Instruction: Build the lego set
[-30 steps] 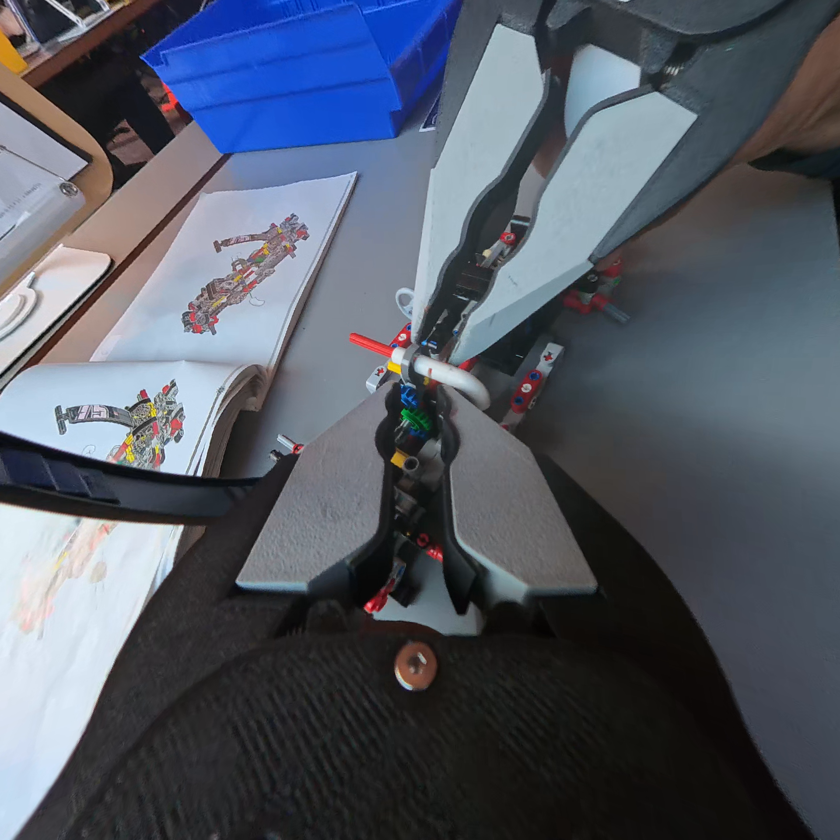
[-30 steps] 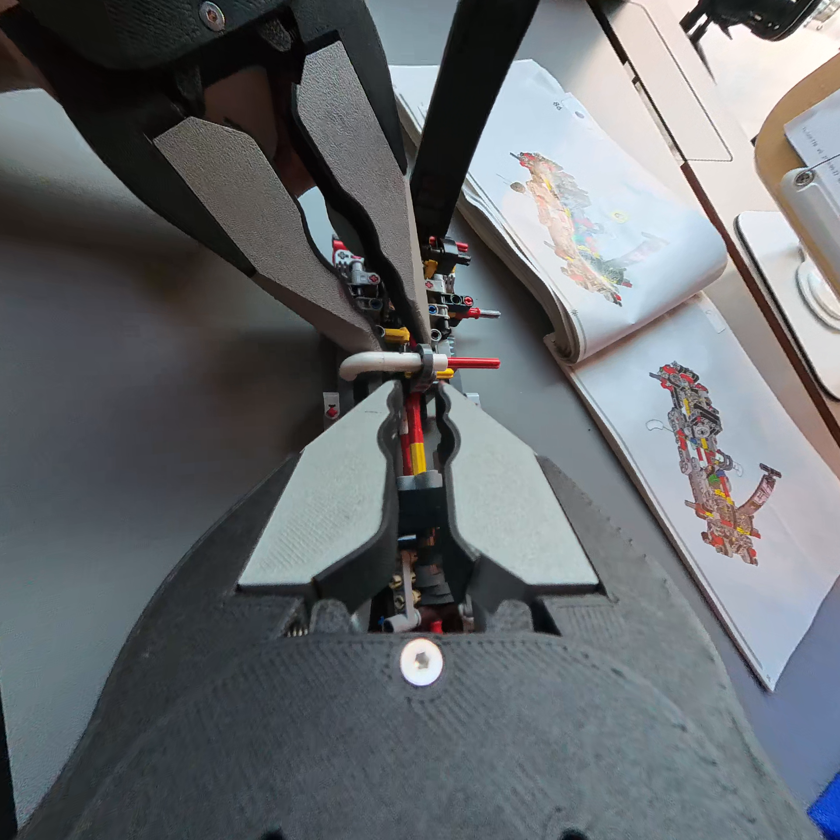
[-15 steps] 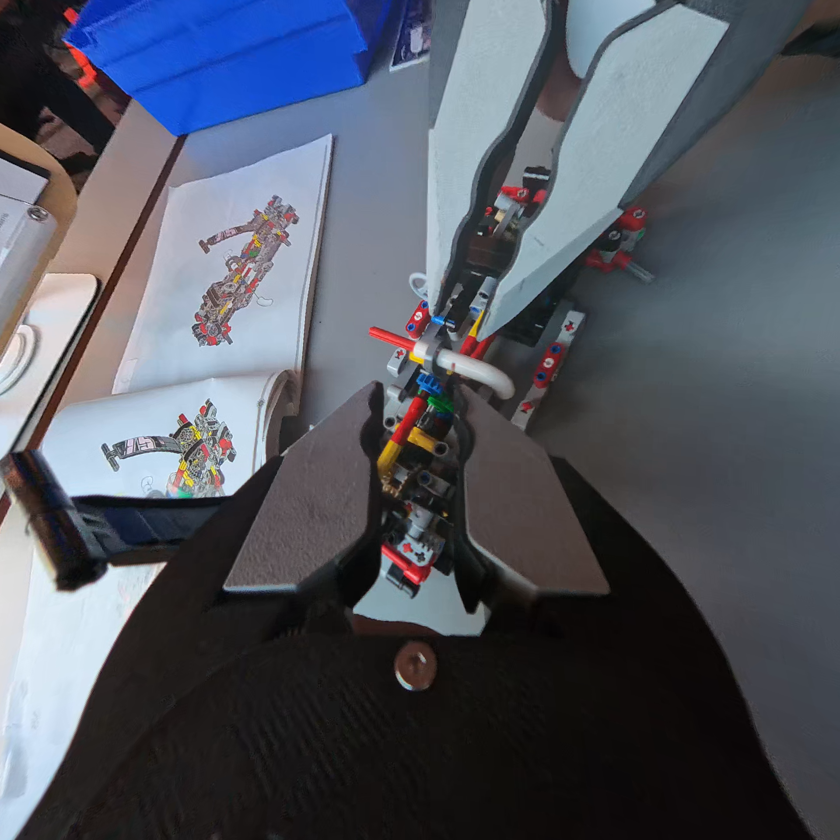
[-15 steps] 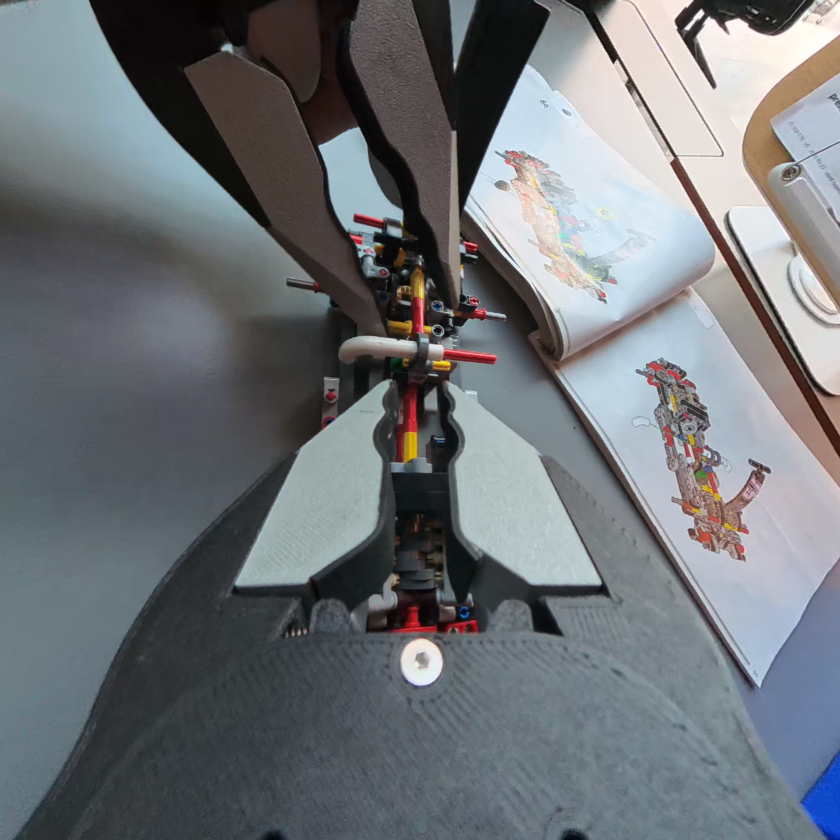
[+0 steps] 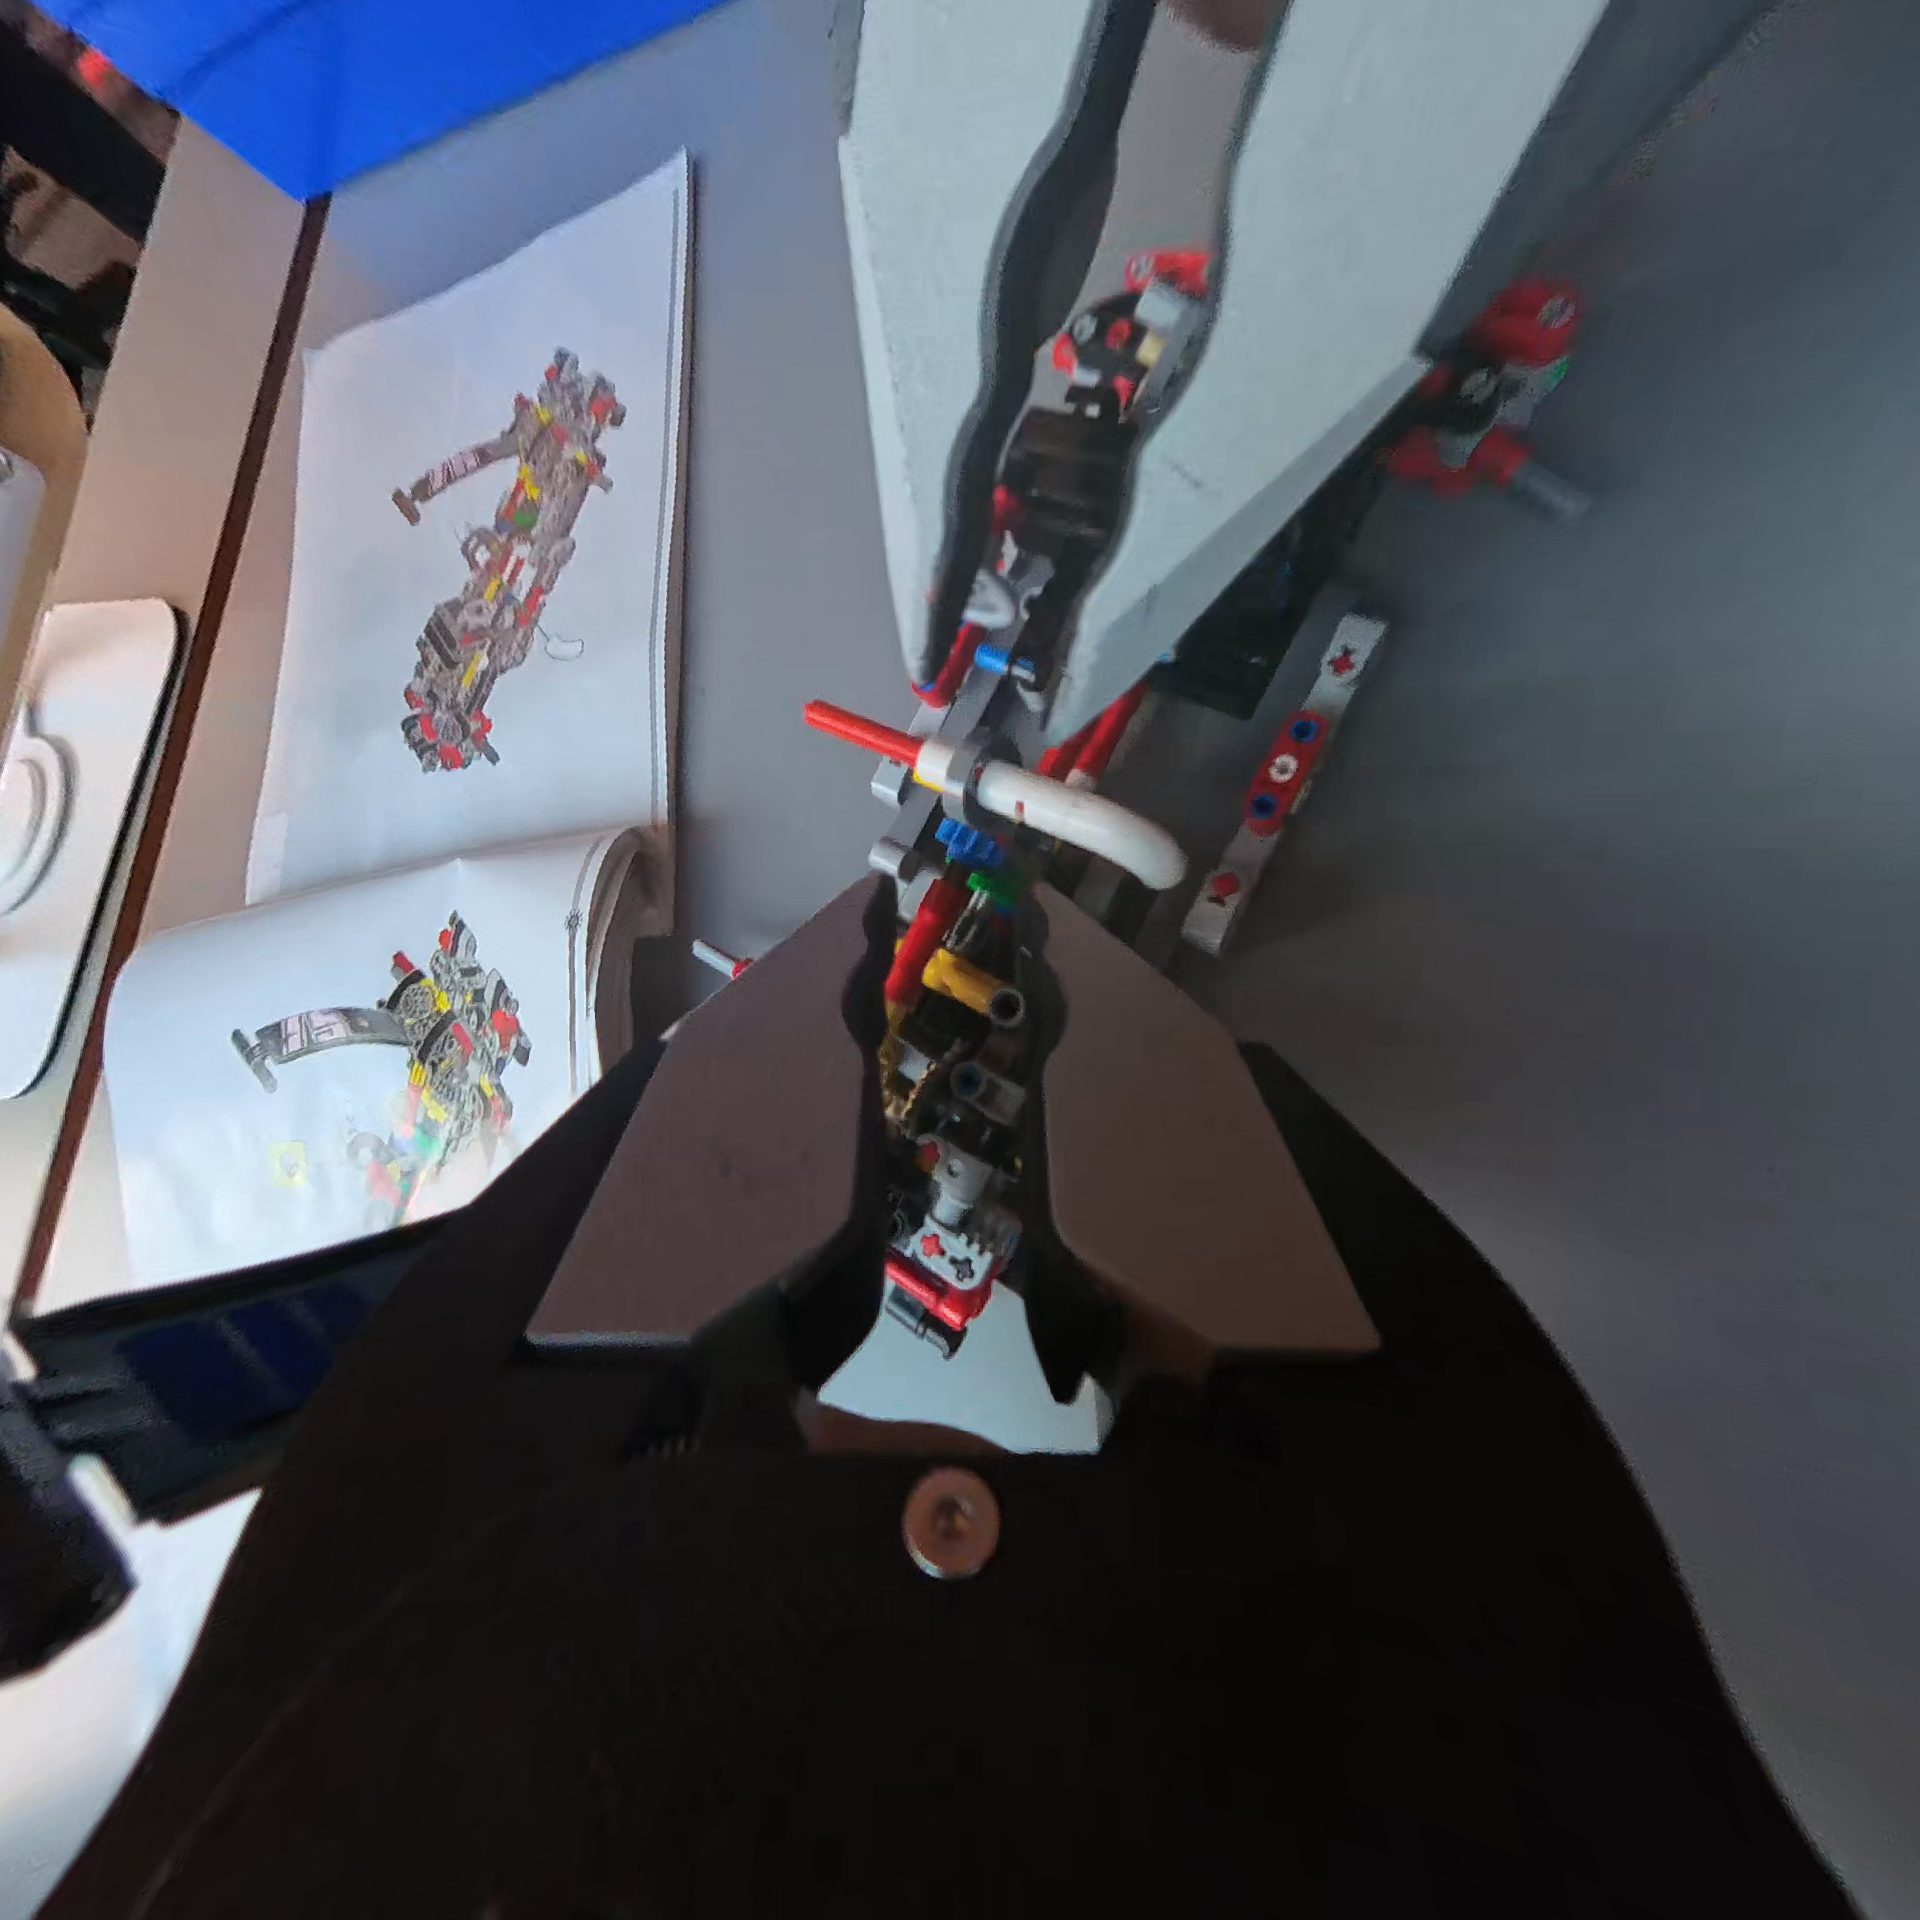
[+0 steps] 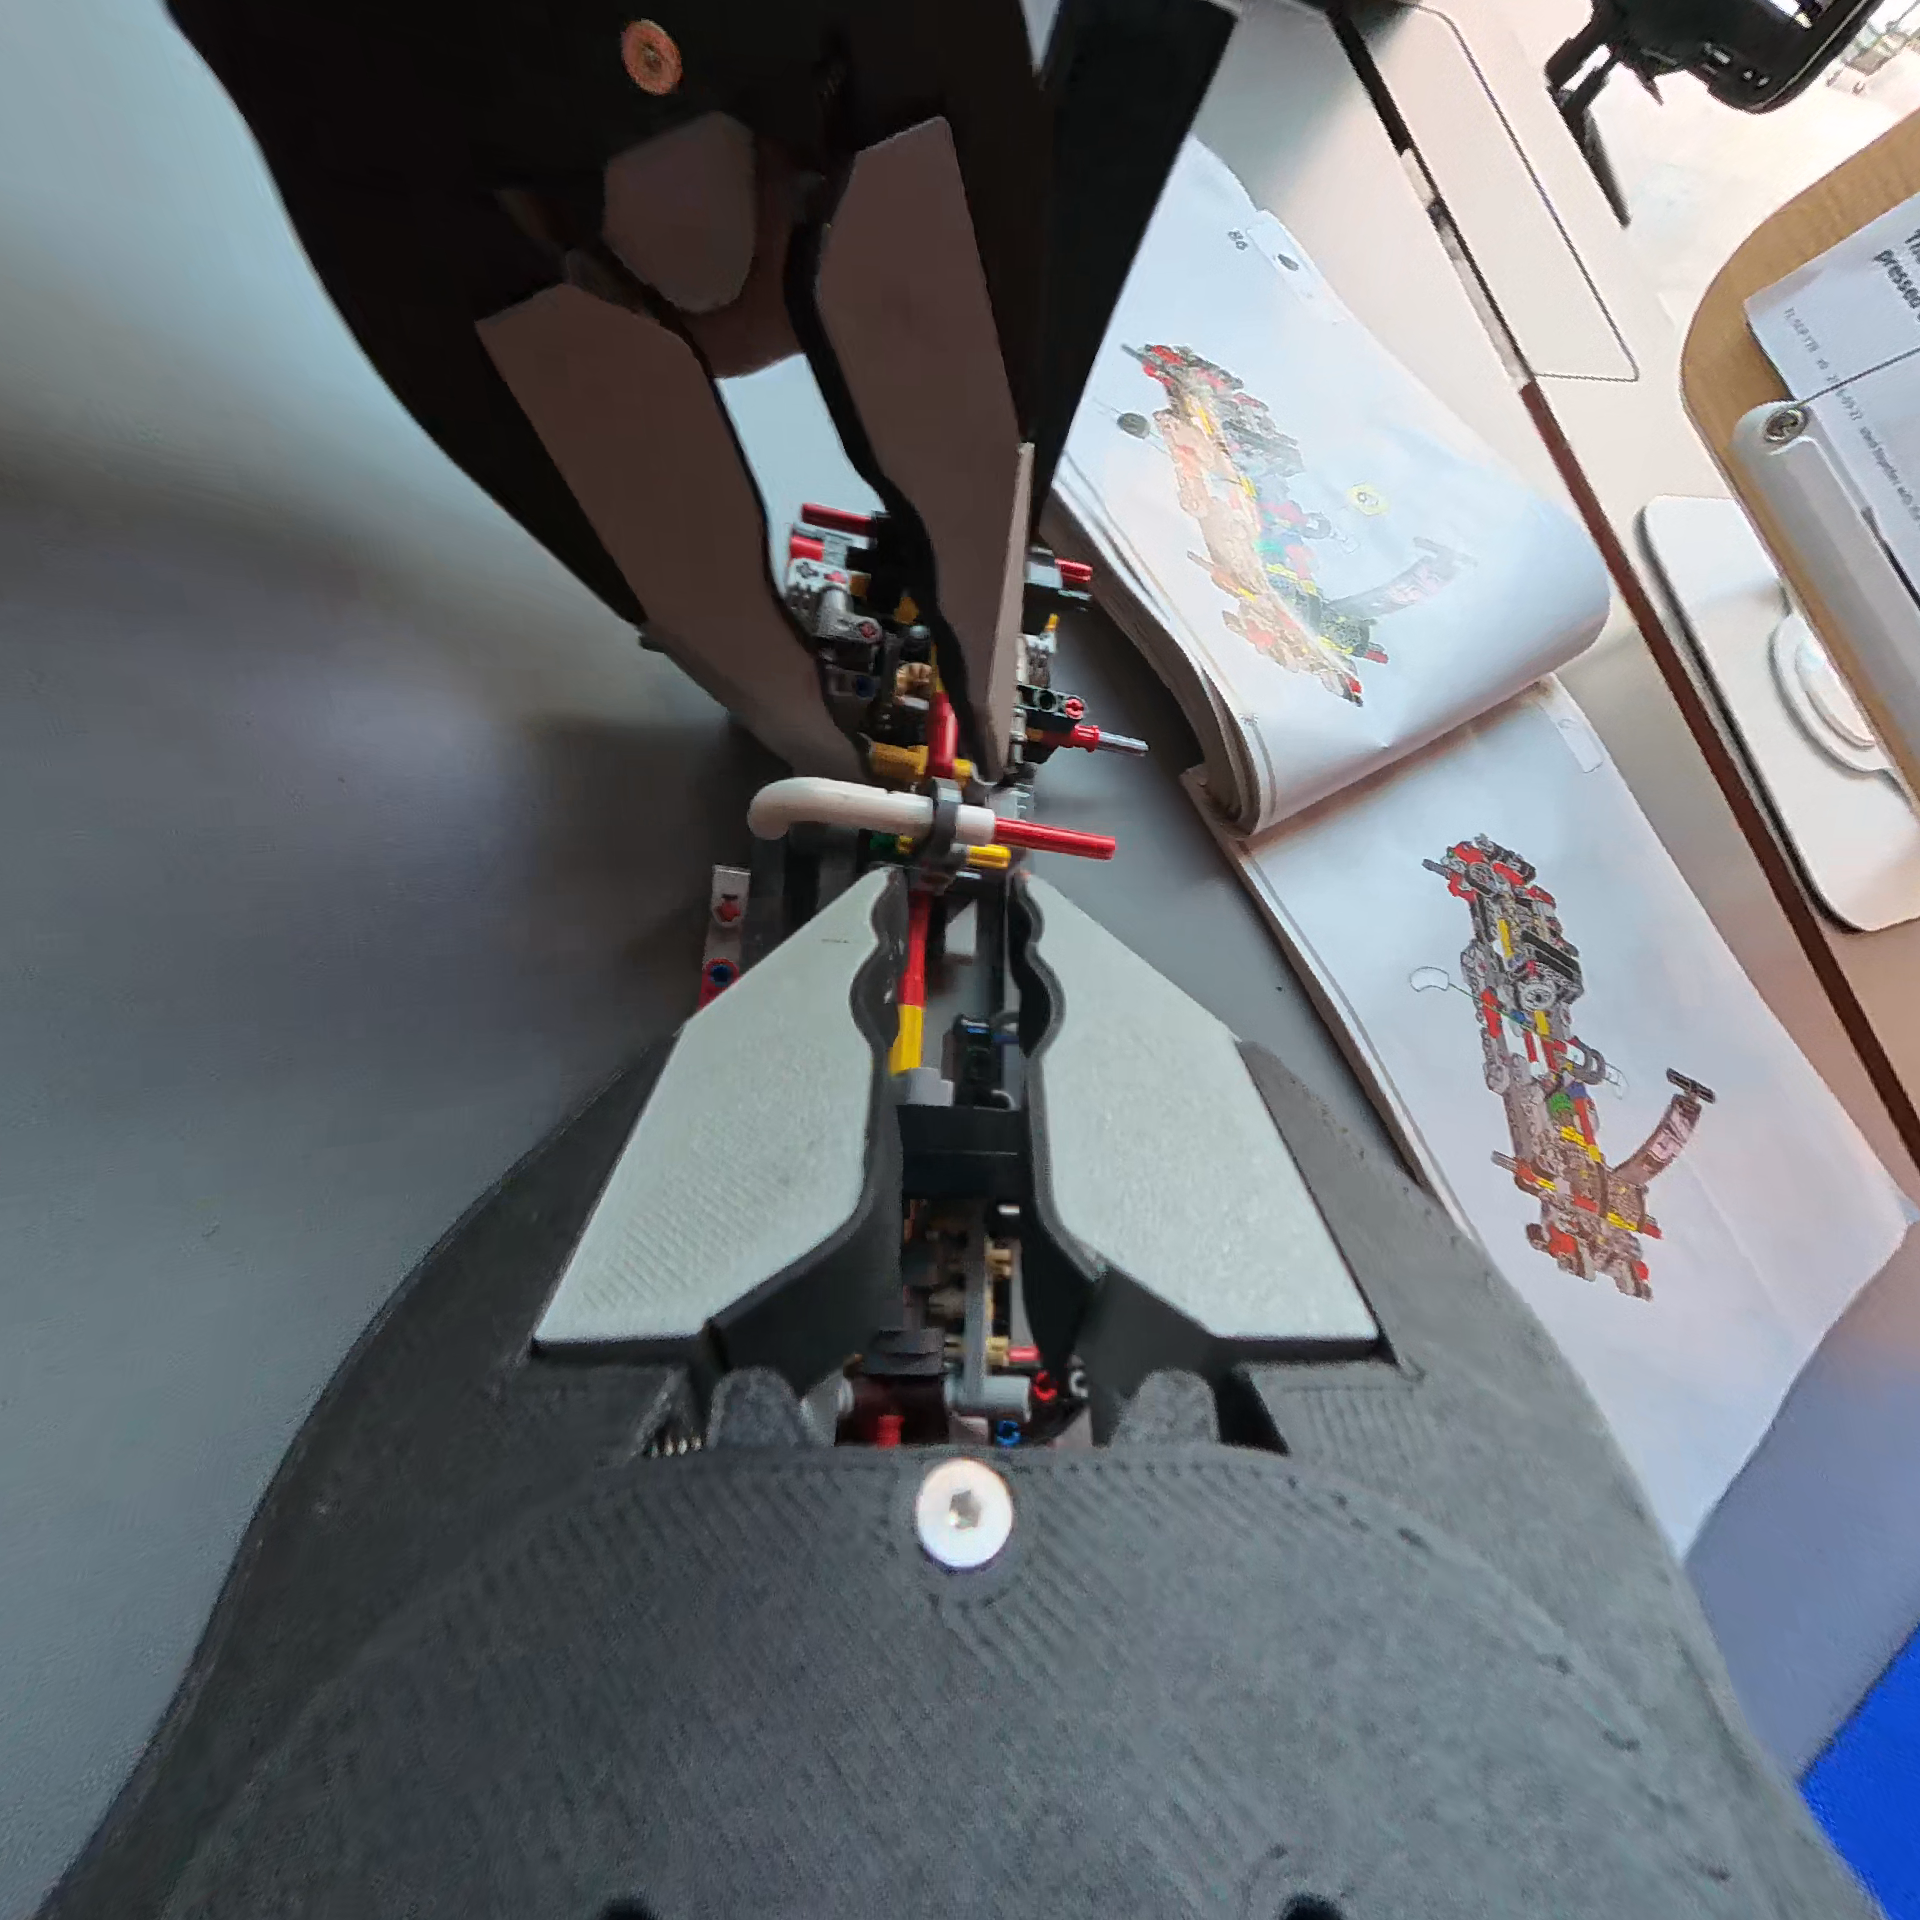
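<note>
- Model: long brick-built assembly of grey, black, red and yellow parts, lying on the grey desk between the 2 claws.
- Left claw: fingers straddle one end of the model and are closed in on its sides; whether the pads press it, cannot tell.
- Right claw: fingers flank the opposite end, with a red-and-yellow rod and a black block between them; grip closed on the model.
- White curved tube: crosses the model between the 2 claw tips, with a red axle sticking out of its grey collar.
- Grey beam with red pieces: beside the model on the desk.
- Open booklet: near the model, pages showing coloured drawings.
- Blue bin: at the desk's far edge, well apart.
</note>
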Demonstrator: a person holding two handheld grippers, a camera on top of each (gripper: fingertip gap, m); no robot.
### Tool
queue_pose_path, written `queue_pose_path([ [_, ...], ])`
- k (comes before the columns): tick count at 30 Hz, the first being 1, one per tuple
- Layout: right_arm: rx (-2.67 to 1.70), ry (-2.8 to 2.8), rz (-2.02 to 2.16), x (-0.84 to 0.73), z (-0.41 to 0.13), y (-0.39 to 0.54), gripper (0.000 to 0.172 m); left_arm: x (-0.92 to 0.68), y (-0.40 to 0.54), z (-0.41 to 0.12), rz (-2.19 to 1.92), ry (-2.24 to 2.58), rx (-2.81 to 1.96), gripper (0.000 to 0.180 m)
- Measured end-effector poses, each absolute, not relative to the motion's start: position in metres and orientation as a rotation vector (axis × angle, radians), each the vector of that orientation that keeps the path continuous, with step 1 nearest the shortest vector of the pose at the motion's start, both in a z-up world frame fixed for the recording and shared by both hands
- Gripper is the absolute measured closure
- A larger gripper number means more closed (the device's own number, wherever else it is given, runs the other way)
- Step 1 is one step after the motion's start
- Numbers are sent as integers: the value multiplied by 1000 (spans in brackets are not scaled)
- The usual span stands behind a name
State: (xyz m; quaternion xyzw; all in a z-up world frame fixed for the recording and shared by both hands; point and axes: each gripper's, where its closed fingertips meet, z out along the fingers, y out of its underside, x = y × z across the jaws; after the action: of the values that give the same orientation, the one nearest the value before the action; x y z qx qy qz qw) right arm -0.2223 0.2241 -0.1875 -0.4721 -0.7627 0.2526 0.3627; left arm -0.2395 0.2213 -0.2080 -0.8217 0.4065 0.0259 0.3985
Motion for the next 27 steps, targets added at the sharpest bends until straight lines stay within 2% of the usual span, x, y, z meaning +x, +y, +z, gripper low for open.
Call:
queue_pose_path([
  [7,-1293,-1874,832,-214,-163,241,156,-243,220,-214,15,1038,-2194,155],
  [16,-1220,-1995,672,-216,-185,221,152,-244,224,-216,37,1023,-2230,166],
  [27,-1173,-1961,467,-224,-192,222,163,-243,223,-216,31,1027,-2242,162],
])
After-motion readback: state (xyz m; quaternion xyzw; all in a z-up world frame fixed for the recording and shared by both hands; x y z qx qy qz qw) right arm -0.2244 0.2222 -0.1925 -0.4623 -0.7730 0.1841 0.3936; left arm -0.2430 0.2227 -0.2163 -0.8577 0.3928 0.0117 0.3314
